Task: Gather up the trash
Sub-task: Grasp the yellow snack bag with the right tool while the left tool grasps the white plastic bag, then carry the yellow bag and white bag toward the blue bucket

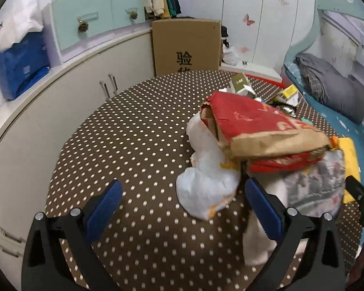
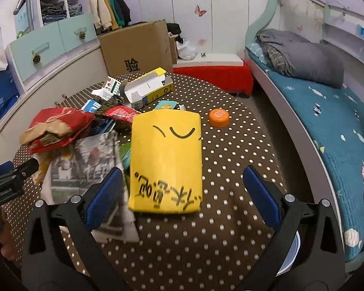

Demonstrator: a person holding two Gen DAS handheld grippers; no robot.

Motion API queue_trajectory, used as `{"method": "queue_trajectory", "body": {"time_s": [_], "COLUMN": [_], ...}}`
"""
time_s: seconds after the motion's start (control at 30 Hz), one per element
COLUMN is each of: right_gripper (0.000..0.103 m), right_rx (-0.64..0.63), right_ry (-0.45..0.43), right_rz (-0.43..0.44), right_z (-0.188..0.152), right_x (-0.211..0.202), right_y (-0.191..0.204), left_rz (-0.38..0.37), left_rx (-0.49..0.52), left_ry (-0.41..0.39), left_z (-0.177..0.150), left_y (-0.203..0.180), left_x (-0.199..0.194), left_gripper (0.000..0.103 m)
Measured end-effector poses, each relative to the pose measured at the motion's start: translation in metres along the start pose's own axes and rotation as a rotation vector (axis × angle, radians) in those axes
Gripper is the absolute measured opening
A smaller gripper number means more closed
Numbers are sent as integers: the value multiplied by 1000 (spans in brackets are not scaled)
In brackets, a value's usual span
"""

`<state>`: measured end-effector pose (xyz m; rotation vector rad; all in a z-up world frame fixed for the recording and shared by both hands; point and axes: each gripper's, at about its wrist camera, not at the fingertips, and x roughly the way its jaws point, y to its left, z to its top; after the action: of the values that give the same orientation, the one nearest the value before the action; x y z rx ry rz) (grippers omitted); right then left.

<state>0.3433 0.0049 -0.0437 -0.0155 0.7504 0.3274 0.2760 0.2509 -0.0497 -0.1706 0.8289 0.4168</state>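
Leftmost, the left wrist view alone shows a crumpled white plastic bag (image 1: pixel 206 181) lying on the brown polka-dotted tablecloth (image 1: pixel 133 133), touching the underside of a torn red-and-brown paper bag (image 1: pixel 262 131); the left gripper (image 1: pixel 182 208) hovers low over the cloth with its blue-padded fingers (image 1: pixel 104 208) spread wide and empty, the white bag between them. Only the right wrist view shows a flat yellow paper envelope with black handwriting (image 2: pixel 166 162), an orange plastic bottle cap (image 2: pixel 219 117) just beyond its right corner, and an opened yellow-and-white carton (image 2: pixel 148 87) farther back. The right gripper (image 2: pixel 182 198) is likewise spread apart, straddling the envelope's near edge and holding nothing.
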Motion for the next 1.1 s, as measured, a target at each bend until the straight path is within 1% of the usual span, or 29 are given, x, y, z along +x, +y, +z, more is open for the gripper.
{"method": "queue_trajectory", "body": {"time_s": [0.13,0.2,0.27,0.33,0.37,0.4,0.43,0.47,0.5,0.53,0.6,0.67,0.77,0.9,1.0,1.1], "right_gripper": [97,97,97,97,94,82,73,55,52,51,49,48,48,48,48,48], "right_rx": [0,-1,6,18,18,14,7,10,22,37,41,34,46,58,72,77], "right_ry": [14,44,72,92,96,97,101,112,122,125,121,106,104,93,81,56], "right_rz": [-16,-24,-13,8,13,14,15,22,32,51,50,32,53,55,71,79], "right_z": [6,9,12,14,14,15,14,12,11,10,7,3,-2,-7,-11,-13], "right_x": [13,23,31,38,38,38,38,37,37,35,30,22,12,-2,-16,-31], "right_y": [-1,-1,-2,-4,-4,-4,-3,-3,-4,-6,-6,-6,-7,-9,-12,-15], "left_rz": [-39,-69,-67,-78,-79,-69,-56,-55,-65,-71,-66,-46,-31,-14,-7,-18], "left_rx": [15,18,21,21,16,6,5,7,2,-6,-23,-34,-60,-83,-84,-74], "left_ry": [53,73,72,72,83,100,91,84,83,83,76,67,43,14,-7,-25], "left_z": [5,9,11,10,10,11,10,9,8,7,3,0,-5,-13,-17,-20], "left_y": [-3,-4,-4,-3,-3,0,2,4,7,10,18,24,35,44,45,42], "left_x": [19,29,35,36,38,40,39,37,34,32,26,19,5,-17,-31,-44], "left_gripper": [99,99,98,77,55,44,39,32,29,28,25,24,23,23,23,23]}}
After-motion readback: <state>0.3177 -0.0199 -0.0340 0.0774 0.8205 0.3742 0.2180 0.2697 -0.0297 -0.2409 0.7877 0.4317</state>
